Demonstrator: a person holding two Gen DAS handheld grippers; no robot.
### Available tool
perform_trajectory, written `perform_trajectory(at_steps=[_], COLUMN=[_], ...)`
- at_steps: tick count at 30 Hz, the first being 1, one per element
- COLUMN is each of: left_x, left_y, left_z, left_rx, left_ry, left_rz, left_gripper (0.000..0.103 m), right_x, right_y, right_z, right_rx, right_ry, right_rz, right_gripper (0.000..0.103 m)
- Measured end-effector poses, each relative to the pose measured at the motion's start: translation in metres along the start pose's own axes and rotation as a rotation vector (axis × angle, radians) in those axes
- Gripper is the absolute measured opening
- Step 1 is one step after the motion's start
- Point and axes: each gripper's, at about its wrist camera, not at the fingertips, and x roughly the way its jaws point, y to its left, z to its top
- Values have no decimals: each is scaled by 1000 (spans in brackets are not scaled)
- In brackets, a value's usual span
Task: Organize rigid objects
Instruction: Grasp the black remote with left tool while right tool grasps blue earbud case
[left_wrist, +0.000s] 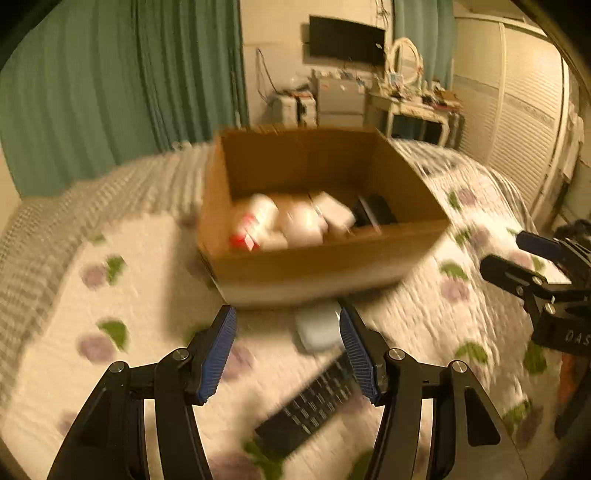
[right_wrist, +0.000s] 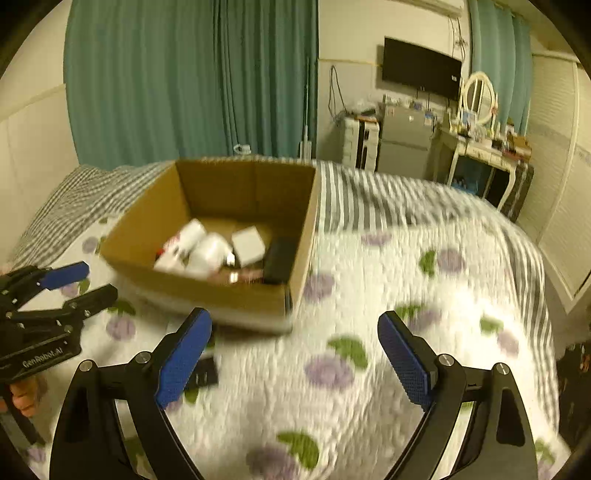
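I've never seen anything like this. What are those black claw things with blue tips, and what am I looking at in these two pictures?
They are hand-held grippers, not a robot: a person holds one in each hand, and each carries a wide-angle camera looking along its jaws. One picture is from the left gripper, the other from the right gripper; each also shows the other at its edge. Both stand open and hold nothing. Below is a bed with a flowered quilt. On it sits an open cardboard box already containing white containers and a dark item. In front of the box, on the quilt, lie a black remote control and a small white object, too blurred to identify.
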Motion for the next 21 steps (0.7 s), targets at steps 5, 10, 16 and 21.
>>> perform_trajectory(at_steps=[5, 10, 16, 21], left_x=[24, 50, 73, 60], left_y=[-18, -35, -41, -44], left_z=[-33, -52, -51, -50], left_rx=[42, 117, 145, 144], left_ry=[107, 195, 205, 166], left_rz=[-53, -27, -12, -43], left_gripper=[61, 61, 61, 42], right_x=[9, 16, 30, 33], right_y=[1, 8, 4, 2], right_z=[-30, -38, -38, -39], right_rx=[19, -7, 22, 35], right_ry=[83, 113, 162, 180], right_rz=[-24, -39, -40, -33], right_gripper=[92, 92, 92, 92])
